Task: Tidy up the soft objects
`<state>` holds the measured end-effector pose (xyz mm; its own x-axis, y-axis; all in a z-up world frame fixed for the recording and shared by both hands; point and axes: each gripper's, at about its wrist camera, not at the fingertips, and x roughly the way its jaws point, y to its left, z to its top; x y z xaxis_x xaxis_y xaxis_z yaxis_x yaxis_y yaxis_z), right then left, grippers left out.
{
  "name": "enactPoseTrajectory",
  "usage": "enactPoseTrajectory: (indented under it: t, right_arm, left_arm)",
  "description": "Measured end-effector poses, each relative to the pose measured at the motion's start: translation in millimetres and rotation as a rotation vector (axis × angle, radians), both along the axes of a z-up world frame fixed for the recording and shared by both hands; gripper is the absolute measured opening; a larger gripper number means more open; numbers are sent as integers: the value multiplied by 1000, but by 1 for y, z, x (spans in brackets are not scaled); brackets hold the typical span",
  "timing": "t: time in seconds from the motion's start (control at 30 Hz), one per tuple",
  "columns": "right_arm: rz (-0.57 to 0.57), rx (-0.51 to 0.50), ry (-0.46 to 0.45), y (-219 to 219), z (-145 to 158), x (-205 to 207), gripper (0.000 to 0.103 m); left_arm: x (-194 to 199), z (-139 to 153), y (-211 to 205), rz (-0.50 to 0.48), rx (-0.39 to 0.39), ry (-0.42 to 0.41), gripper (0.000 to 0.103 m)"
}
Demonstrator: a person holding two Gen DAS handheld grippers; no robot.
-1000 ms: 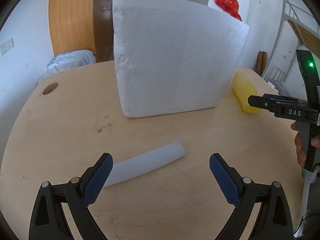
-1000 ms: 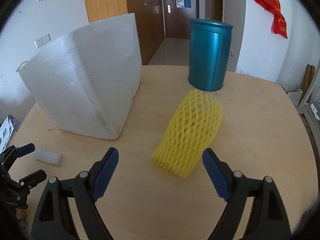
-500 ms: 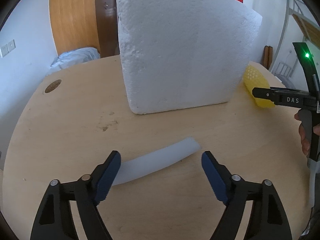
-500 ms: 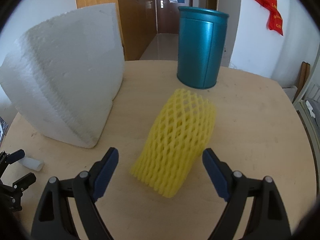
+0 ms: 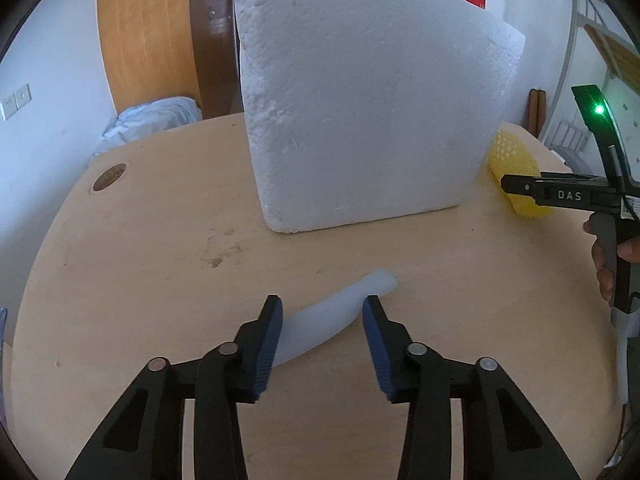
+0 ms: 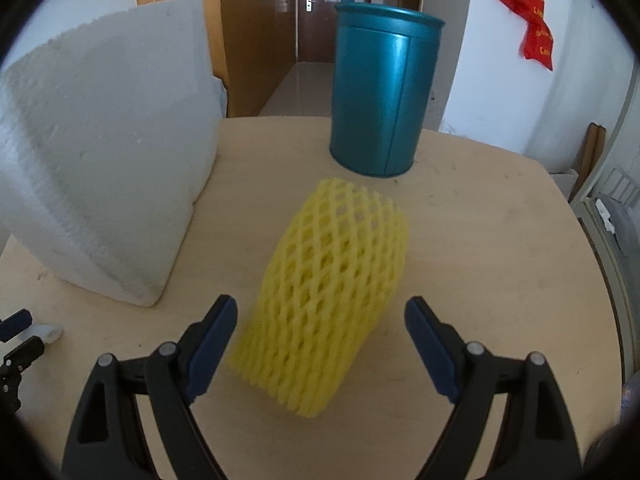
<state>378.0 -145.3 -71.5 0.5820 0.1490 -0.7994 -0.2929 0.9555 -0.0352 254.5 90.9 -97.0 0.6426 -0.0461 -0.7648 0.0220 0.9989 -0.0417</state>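
The left tool (image 5: 322, 330) is closing around the white foam strip (image 5: 332, 316) on the table (image 5: 160, 248).

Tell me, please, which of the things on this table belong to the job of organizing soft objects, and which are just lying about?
Part of the job:
- white foam strip, between the closing left gripper
- yellow foam net sleeve, ahead of the open right gripper
- big white foam block

Probably just lying about:
- teal canister, perhaps a container
- red hanging decoration
- bundled cloth beyond the table
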Motion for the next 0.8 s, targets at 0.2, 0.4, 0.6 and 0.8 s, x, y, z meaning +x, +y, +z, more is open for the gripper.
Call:
enactPoseTrajectory:
  t: [0.2, 0.4, 0.6, 0.8]
  right_arm:
    - [-14, 12, 14, -7, -4, 5, 88]
    - [-4, 21, 20, -9, -5, 5, 88]
    - [-8, 23, 29, -9, -7, 8, 88]
    - [-23, -25, 25, -6, -10, 8, 88]
  left_arm:
    - [-1, 4, 0, -18, -12, 10, 26]
    - [-3, 5, -1, -31, -15, 23, 26]
    - [-5, 4, -4, -60, 2, 39, 27]
    - [-3, 2, -6, -52, 29, 43, 25]
